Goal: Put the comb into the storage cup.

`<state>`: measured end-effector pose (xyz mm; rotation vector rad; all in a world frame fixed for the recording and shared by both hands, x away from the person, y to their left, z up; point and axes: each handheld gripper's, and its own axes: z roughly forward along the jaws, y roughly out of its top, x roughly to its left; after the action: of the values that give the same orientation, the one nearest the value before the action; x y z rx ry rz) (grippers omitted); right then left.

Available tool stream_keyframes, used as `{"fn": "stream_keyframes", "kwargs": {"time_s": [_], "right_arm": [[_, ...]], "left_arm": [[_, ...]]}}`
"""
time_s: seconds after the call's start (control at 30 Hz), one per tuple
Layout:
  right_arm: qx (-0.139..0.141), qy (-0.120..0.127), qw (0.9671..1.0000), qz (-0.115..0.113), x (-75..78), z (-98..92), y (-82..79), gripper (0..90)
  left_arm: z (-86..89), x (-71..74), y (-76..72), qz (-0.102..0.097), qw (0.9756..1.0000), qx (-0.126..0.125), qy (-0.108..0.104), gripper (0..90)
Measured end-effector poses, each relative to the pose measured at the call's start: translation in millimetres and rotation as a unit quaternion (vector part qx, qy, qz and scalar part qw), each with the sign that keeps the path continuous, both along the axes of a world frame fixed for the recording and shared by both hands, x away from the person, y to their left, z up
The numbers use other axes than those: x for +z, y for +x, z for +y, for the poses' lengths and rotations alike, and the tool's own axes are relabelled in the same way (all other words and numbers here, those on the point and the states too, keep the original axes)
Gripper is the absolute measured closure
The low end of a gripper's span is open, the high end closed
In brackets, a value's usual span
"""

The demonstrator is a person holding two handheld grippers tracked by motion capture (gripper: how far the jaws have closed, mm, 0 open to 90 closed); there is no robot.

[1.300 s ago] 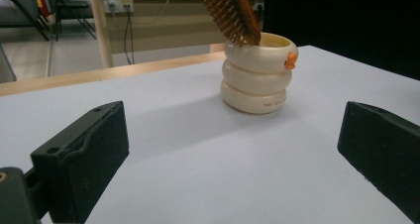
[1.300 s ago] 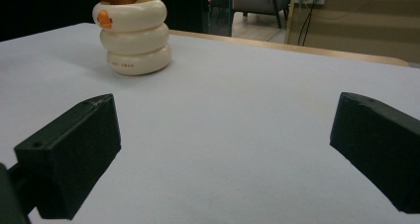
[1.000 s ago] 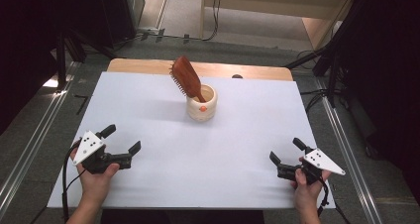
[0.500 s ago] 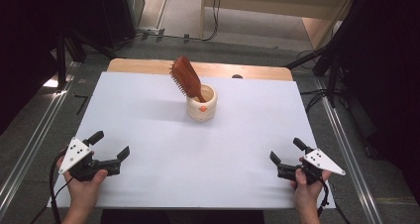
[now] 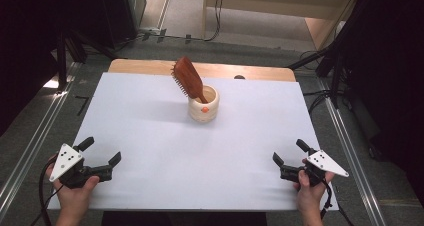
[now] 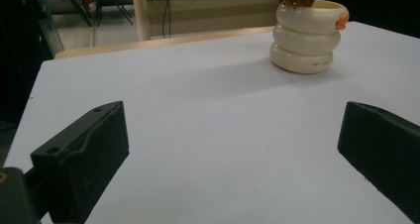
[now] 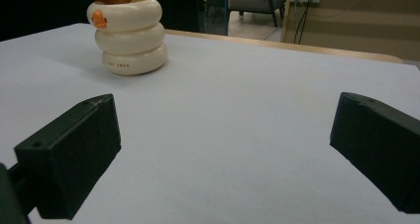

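A cream ribbed cup (image 5: 203, 104) stands toward the back middle of the white table, with a small orange mark on its side. A brown wooden hairbrush (image 5: 187, 77) stands in it, head up and leaning left. The cup (image 6: 308, 36) sits far ahead in the left gripper view and the cup (image 7: 130, 34) far ahead in the right gripper view. My left gripper (image 5: 102, 151) rests at the near left corner, open and empty. My right gripper (image 5: 288, 152) rests at the near right corner, open and empty.
The white table sheet (image 5: 150, 126) covers a wooden top whose back edge (image 5: 145, 66) shows. Metal rails run along the floor on both sides. Cables and dark stands lie behind the table, with a chair far off in the room.
My left gripper has drawn back toward the near left corner of the table. The right gripper, cup and brush have not moved.
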<state>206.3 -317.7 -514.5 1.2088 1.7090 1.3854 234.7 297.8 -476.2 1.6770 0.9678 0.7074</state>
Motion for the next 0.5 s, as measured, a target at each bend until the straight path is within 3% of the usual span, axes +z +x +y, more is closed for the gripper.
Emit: {"fn": "stream_keyframes", "kwargs": {"time_s": [0.07, 0.23, 0.5], "right_arm": [[-0.001, 0.000, 1.0000, -0.001, -0.1, -0.1, 0.2, 0.0], [-0.003, 0.001, 1.0000, -0.001, -0.2, -0.6, 0.2, 0.0], [0.001, -0.001, 1.0000, -0.003, -0.5, -0.2, 1.0, 0.0]], "left_arm": [[2.5, -0.8, 0.6, 0.001, 1.0000, 0.001, -0.001, 0.0], [4.6, -7.9, 3.0, 0.005, 0.9998, 0.003, 0.021, 0.0], [7.3, -12.0, 3.5, 0.010, 0.9999, 0.004, 0.002, 0.0]]}}
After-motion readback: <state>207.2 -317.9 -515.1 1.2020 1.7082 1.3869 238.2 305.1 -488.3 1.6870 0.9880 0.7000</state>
